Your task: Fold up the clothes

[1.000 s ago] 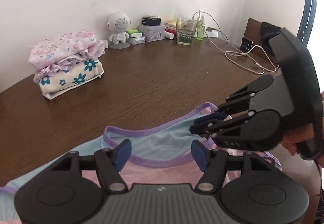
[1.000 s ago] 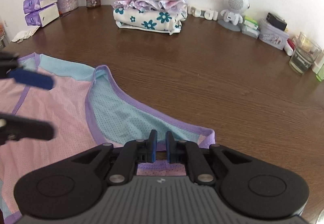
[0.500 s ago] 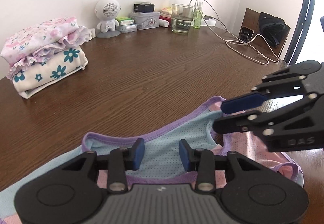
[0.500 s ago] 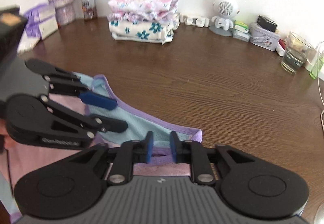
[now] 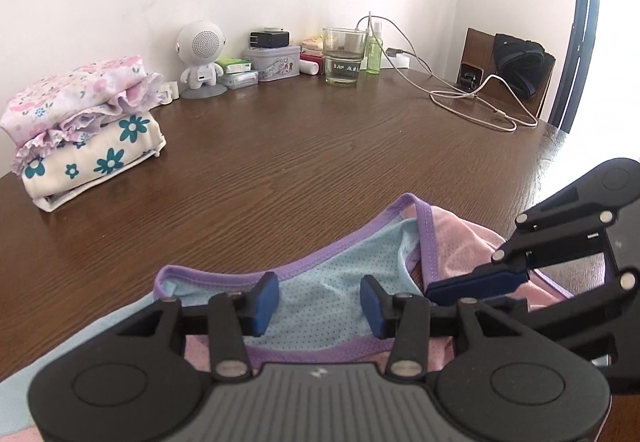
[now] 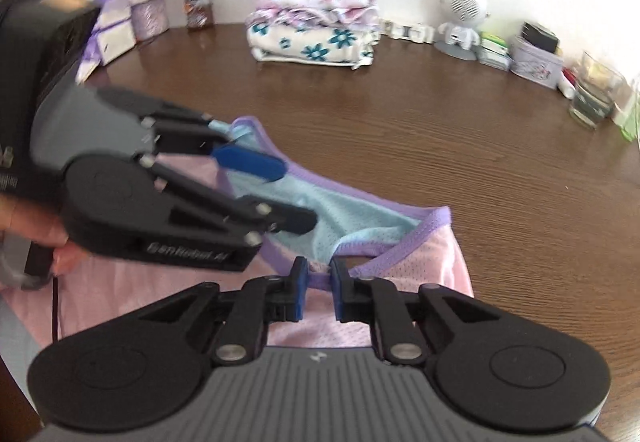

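Worktop [image 5: 320, 162] carries the garment [image 5: 328, 294], a pink and blue mesh top with purple trim, lying at the near edge under both grippers; the step in hand appears to be gripping the neckline for the first fold. Left gripper [image 5: 318, 302] hovers over the blue mesh with fingers [image 5: 264, 302] apart and opening, nothing pinched, while right gripper [image 6: 318, 284] has its fingers [image 6: 299, 294] closing on the purple trim, so the next move calls for a firm left grip before lifting. Garment's lower part is cut off by the gripper bodies, and blur in the right wrist view hides whether the right fingers press the trim.
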Motion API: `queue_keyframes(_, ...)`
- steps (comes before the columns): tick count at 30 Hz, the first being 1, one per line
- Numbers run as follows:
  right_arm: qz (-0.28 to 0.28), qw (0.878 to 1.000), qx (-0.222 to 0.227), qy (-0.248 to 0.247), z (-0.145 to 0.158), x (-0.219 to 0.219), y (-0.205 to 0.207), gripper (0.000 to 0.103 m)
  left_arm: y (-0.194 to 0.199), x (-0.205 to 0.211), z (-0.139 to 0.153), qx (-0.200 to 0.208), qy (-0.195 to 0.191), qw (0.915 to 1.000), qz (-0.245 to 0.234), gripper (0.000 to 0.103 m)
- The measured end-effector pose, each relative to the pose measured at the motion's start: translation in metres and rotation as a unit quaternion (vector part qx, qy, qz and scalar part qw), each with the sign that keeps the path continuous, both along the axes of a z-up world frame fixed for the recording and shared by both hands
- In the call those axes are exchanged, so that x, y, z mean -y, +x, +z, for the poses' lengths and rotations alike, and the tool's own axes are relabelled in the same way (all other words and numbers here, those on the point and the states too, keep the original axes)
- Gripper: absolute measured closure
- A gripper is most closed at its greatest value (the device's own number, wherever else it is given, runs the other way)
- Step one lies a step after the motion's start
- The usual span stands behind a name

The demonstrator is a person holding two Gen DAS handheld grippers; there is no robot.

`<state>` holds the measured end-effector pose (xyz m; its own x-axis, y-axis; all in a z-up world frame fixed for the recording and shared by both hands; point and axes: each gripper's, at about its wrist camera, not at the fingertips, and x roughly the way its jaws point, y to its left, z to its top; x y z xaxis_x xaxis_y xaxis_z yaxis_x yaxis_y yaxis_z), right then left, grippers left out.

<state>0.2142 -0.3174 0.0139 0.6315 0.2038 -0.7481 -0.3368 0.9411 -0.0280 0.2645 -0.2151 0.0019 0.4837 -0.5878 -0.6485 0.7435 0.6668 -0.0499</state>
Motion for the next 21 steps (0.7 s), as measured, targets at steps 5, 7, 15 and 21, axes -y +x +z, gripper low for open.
queue_keyframes(5,-0.011,1.0,-0.003,-0.015,0.003,-0.002,0.0,0.085,0.001,-0.003,0.0,-0.004,-0.01,0.9999,0.0,0.059)
queue_keyframes(7,-0.041,0.999,0.002,0.017,0.009,0.01,0.004,0.08,0.001,-0.003,0.0,-0.006,-0.012,0.9999,0.0,0.059)
queue_keyframes(15,-0.07,0.996,-0.005,0.053,0.005,0.02,0.017,0.083,0.001,-0.005,-0.001,-0.006,-0.014,0.9999,0.0,0.059)
queue_keyframes(21,-0.018,0.996,0.033,-0.078,-0.001,-0.013,0.005,0.084,-0.001,-0.003,-0.001,0.004,-0.009,0.9999,-0.002,0.058)
